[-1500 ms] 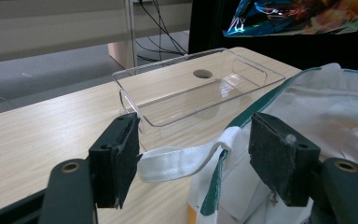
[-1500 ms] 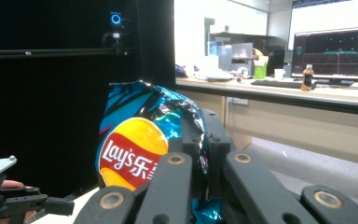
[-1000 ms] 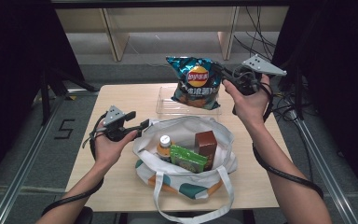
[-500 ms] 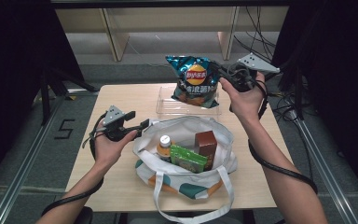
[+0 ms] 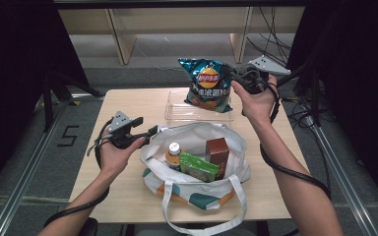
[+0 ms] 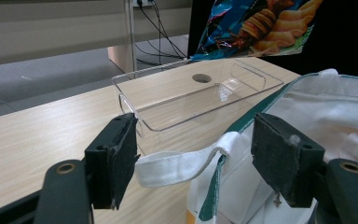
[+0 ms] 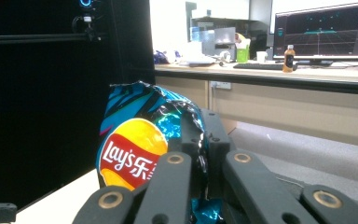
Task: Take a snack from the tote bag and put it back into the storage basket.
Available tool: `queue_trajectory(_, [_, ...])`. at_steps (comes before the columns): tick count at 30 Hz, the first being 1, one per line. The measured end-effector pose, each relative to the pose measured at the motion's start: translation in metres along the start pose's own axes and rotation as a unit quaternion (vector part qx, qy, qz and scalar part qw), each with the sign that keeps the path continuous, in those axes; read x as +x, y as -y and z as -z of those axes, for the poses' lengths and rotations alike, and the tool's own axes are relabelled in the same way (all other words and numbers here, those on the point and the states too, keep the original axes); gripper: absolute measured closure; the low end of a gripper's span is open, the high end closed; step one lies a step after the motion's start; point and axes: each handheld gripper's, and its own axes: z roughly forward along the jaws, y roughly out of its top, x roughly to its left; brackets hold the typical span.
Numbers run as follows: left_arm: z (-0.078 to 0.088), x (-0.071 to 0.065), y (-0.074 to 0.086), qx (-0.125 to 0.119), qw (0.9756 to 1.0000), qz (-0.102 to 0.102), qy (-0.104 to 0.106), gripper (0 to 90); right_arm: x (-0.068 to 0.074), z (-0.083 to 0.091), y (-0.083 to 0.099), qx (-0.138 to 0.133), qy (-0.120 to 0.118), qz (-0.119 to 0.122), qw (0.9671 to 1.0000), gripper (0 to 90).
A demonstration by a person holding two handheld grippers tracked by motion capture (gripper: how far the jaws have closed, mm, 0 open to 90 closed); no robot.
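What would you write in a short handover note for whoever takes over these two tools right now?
Right tool: shut on the chip bag, held up over the clear tray.
Left tool: open around the tote bag's white strap, not clamped.
Done: bottle, green packet and brown box are in the tote bag.
Left: probably put the chip bag in too.

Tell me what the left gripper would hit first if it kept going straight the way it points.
Probably the white strap of the tote bag: it already lies between the open fingers of the left gripper. Beyond it sits the clear plastic tray, though depth is hard to judge.
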Motion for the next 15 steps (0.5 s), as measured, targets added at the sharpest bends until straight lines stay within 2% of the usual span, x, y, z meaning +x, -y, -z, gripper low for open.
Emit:
queue_trajectory(1, [0.0, 0.0, 0.0, 0.001, 1.0, -0.002, -0.001, 30.8, -0.001, -0.002, 0.0, -0.002, -0.001, 0.005, 1.0, 90.0])
queue_trajectory(2, [0.0, 0.0, 0.0, 0.002, 1.0, -0.003, -0.002, 30.7, -0.001, -0.002, 0.001, 0.002, 0.0, -0.002, 1.0, 90.0])
queue_trajectory(3, [0.0, 0.0, 0.0, 0.002, 1.0, -0.003, -0.002, 30.7, -0.003, -0.004, 0.001, 0.002, 0.0, 0.003, 1.0, 90.0])
queue_trajectory(8, [0.001, -0.001, -0.001, 0.0, 1.0, -0.002, 0.0, 30.5, -0.005, -0.009, 0.005, 0.008, 0.006, -0.008, 0.9999, 90.0])
queue_trajectory(12, [0.002, -0.002, -0.002, -0.002, 1.0, 0.0, 0.001, 30.5, -0.009, -0.012, 0.007, 0.008, 0.011, -0.005, 0.9999, 90.0])
queue_trajectory(13, [0.002, -0.002, -0.002, -0.002, 1.0, -0.004, 0.0, 30.4, -0.01, -0.013, 0.007, 0.006, 0.01, 0.002, 0.9999, 90.0])
queue_trajectory(15, [0.001, -0.002, -0.002, -0.005, 1.0, 0.001, 0.003, 30.3, -0.011, -0.015, 0.008, 0.004, 0.011, 0.001, 0.9999, 90.0])
